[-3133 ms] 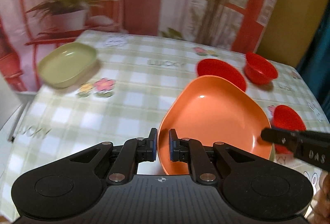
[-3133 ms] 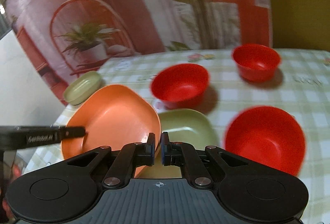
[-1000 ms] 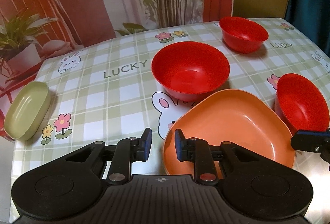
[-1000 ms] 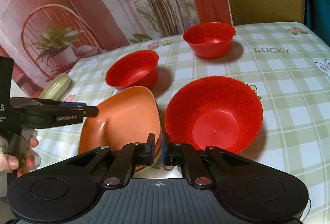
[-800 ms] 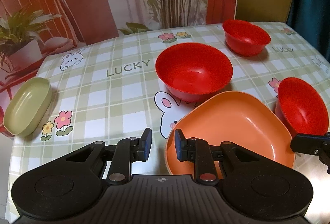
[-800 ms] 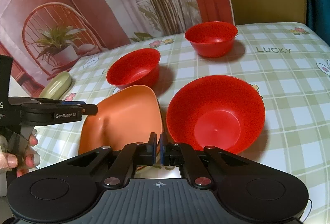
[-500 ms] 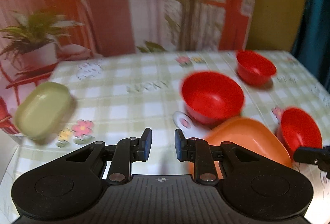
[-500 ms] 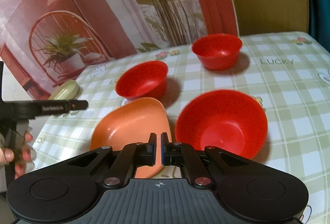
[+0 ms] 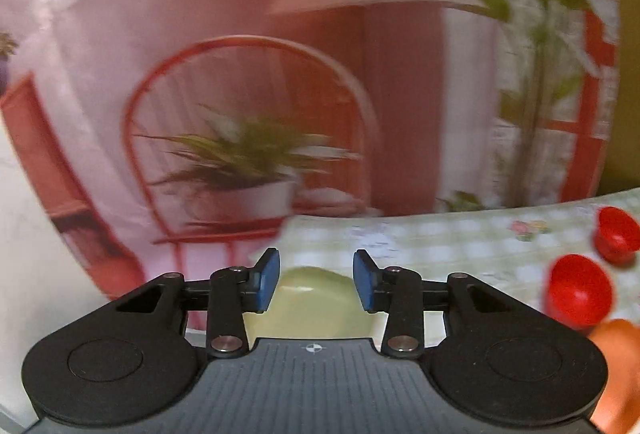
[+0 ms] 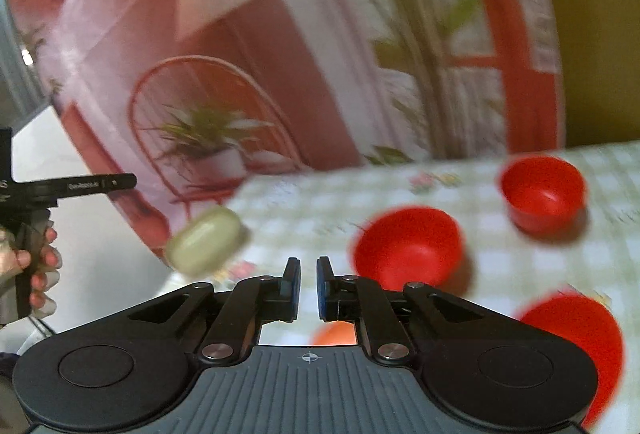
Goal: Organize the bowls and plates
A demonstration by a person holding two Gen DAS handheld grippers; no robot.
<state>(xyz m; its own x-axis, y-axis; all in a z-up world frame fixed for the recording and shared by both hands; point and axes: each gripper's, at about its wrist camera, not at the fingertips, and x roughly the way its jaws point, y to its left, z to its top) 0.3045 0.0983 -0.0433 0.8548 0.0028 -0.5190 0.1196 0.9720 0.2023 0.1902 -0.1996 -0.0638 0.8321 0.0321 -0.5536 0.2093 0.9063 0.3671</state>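
A pale green plate (image 9: pixel 312 304) lies at the table's left edge, right in front of my open, empty left gripper (image 9: pixel 314 280); it also shows in the right wrist view (image 10: pixel 204 240). My right gripper (image 10: pixel 308 288) is slightly open and empty, raised above the orange plate (image 10: pixel 334 336), which peeks out below its fingers. The orange plate's edge also shows at the lower right of the left wrist view (image 9: pixel 616 358). Three red bowls stand on the table: middle (image 10: pixel 408 246), far (image 10: pixel 542 192), near right (image 10: pixel 576 334).
The table has a green checked cloth (image 10: pixel 300 202) and its left edge drops off beside the green plate. A printed backdrop with a chair and plants hangs behind. My left gripper's body and the hand holding it (image 10: pixel 36 254) show at the left of the right wrist view.
My left gripper swung left from the orange plate to the green plate and opened wider. My right gripper let go of the orange plate, opened slightly and lifted back.
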